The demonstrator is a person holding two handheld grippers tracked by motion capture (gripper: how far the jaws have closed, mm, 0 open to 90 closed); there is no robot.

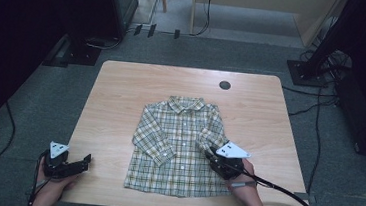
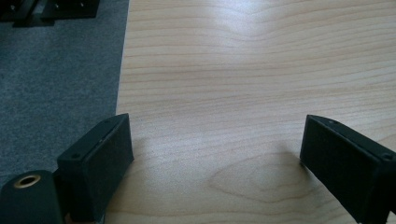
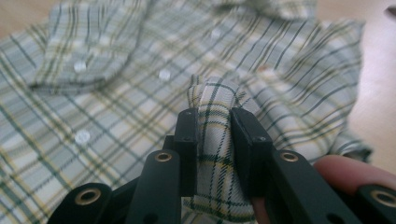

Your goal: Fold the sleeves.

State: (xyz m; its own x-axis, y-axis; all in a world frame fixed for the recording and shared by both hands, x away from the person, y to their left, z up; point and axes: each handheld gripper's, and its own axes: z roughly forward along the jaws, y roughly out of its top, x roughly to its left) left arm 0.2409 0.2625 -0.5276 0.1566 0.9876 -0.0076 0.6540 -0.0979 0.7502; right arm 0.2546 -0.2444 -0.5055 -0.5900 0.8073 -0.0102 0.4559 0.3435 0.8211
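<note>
A lab or recording room: grey carpet (image 1: 61, 97) surrounds the lone wooden counter (image 1: 121, 92), cables (image 1: 315, 119) trail right of it, and dark equipment stands (image 1: 307, 68) sit beyond its far corners.

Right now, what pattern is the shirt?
The shirt is green-and-yellow plaid on white; the right gripper view shows it best.

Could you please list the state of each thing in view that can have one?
Plaid shirt: flat on the table, buttoned, both sleeves folded across the front.
Right tool: shut on a pinched fold of shirt fabric.
Left tool: open, empty, over bare table.
</note>
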